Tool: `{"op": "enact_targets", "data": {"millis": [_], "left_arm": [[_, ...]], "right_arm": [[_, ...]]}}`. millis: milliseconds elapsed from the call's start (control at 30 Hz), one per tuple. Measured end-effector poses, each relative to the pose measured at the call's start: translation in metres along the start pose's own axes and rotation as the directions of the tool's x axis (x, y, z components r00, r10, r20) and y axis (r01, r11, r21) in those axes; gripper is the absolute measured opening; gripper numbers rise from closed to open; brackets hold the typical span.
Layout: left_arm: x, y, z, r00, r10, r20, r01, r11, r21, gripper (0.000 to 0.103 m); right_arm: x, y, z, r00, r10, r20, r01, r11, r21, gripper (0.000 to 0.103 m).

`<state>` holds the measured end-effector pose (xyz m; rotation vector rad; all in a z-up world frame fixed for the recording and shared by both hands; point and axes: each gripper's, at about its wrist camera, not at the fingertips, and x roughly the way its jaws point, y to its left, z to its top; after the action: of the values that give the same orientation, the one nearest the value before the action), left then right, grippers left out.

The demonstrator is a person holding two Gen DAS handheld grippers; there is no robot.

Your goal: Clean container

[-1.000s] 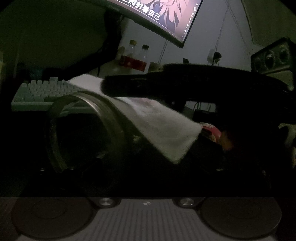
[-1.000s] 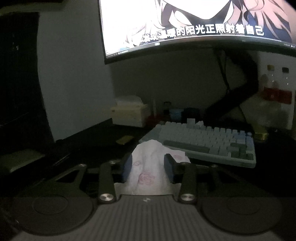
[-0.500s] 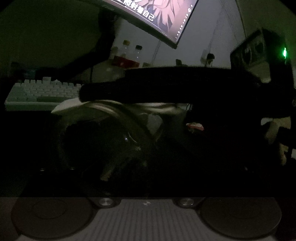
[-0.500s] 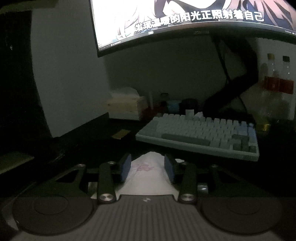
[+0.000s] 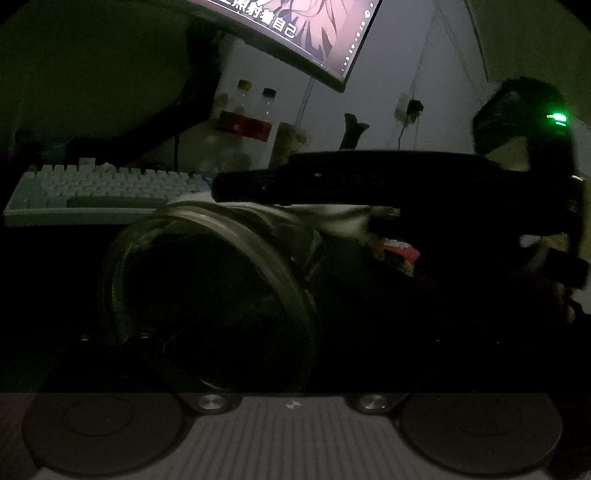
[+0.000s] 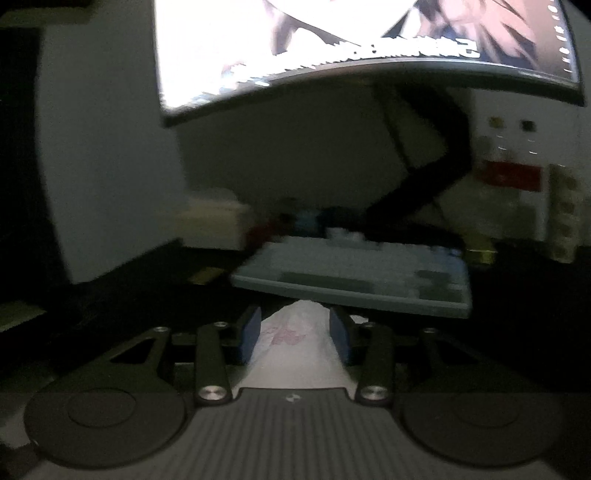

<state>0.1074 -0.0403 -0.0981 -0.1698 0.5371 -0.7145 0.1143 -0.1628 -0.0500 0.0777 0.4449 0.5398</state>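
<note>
Dim room, lit mostly by a curved monitor point(image 6: 369, 33) above a dark desk point(image 6: 122, 280) with a pale keyboard point(image 6: 354, 273). Left gripper point(image 5: 221, 295): fingers lost in shadow, so grip cannot be told; the glass container point(image 5: 207, 288) lies tilted across them, mouth toward the camera, likely steadied for wiping. Right gripper point(image 6: 293, 332) reaches in level over the container's upper wall, its fingers point(image 6: 249, 332) clamped at a middling width on a white tissue point(image 6: 295, 332), having just eased slightly apart.
</note>
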Motion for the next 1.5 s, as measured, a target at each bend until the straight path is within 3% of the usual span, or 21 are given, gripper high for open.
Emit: {"op": "enact_targets", "data": {"millis": [100,233,333,367,433,600,733,1033,1267,1367,1500], "left_arm": [[-0.001,0.002,0.000,1.000,-0.012,0.001,0.012,1.000,-0.009,0.103],[-0.001,0.000,0.000,1.000,-0.006,-0.004,0.006,1.000,0.001,0.103],[0.000,0.000,0.000,1.000,-0.004,-0.005,0.004,1.000,-0.005,0.103],[0.000,0.000,0.001,1.000,-0.006,-0.005,0.006,1.000,-0.006,0.103],[0.000,0.000,0.001,1.000,-0.009,-0.005,0.009,1.000,-0.008,0.103],[0.000,-0.003,0.000,1.000,-0.010,-0.008,0.010,1.000,0.017,0.103],[-0.005,0.009,0.000,0.999,-0.040,-0.019,0.041,0.999,0.036,0.103],[-0.002,-0.002,-0.001,1.000,-0.010,-0.014,0.010,1.000,0.028,0.103],[0.003,-0.016,-0.002,1.000,-0.008,-0.020,0.009,0.999,0.041,0.103],[0.002,-0.024,-0.004,1.000,-0.011,-0.023,0.012,0.999,0.052,0.103],[0.001,-0.032,-0.006,0.998,-0.051,-0.021,0.052,0.998,0.036,0.103]], "right_arm": [[-0.007,-0.002,-0.003,0.998,0.062,0.019,-0.062,0.998,-0.027,0.048],[0.002,-0.021,0.002,0.997,-0.075,-0.004,0.075,0.997,0.035,0.049],[0.005,-0.028,0.000,0.996,-0.089,0.000,0.089,0.990,0.108,0.048],[0.005,-0.024,-0.001,0.994,-0.105,0.011,0.104,0.991,0.090,0.047],[0.001,-0.013,-0.003,0.995,-0.093,0.032,0.092,0.995,0.032,0.028],[-0.004,-0.001,-0.001,1.000,-0.006,0.020,0.006,1.000,-0.010,0.013],[-0.006,-0.004,0.005,0.999,0.035,-0.004,-0.035,0.999,0.030,0.008],[-0.021,-0.004,0.016,0.999,0.019,0.044,-0.021,0.999,0.033,0.008],[-0.002,0.011,0.004,0.998,0.044,0.033,-0.041,0.997,-0.069,0.008],[0.002,0.010,-0.002,0.998,-0.022,0.051,0.027,0.995,-0.096,0.008],[0.008,-0.009,-0.001,0.991,-0.132,0.029,0.133,0.991,-0.013,0.008]]}}
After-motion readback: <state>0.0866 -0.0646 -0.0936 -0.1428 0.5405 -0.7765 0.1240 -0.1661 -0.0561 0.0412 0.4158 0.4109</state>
